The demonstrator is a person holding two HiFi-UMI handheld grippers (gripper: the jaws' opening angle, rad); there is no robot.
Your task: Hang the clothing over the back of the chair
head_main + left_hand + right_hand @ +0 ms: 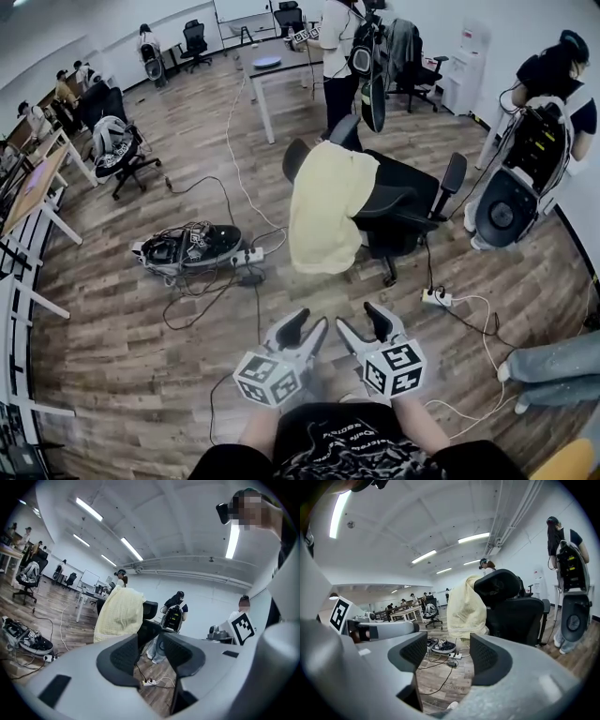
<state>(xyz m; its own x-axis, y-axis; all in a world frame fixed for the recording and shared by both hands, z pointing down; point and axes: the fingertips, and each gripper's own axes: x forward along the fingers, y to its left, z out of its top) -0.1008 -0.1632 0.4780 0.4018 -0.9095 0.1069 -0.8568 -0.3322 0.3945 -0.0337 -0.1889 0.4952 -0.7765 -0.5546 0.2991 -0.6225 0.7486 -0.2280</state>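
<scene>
From the head view I see the yellow clothing (323,206) already draped over the backrest of the black office chair (403,202), out on the wood floor (141,375) ahead of me. Its long axis runs from the top of the backrest straight down toward the floor, and it covers the back's outer face, with the seat and armrests on the far right side of it. Both tools sit low in this view, close to my body and well apart from the chair: the left gripper (307,328) and the right gripper (361,326) lie side by side and point toward the chair, with nothing in either. A dark bag (187,248) with tangled cables lies on the floor to the left of the chair. In the left gripper view the jaws stand partly open with a narrow gap, and nothing is between the pads; through the gap I see only floor and a white power strip (149,682). The clothing (119,616) hangs upright beyond the left jaw. In the right gripper view the jaws stand clearly wider apart, again with nothing between them. Beyond them the clothing (465,606) falls lengthwise down the chair back (511,606), well apart from the pads.
</scene>
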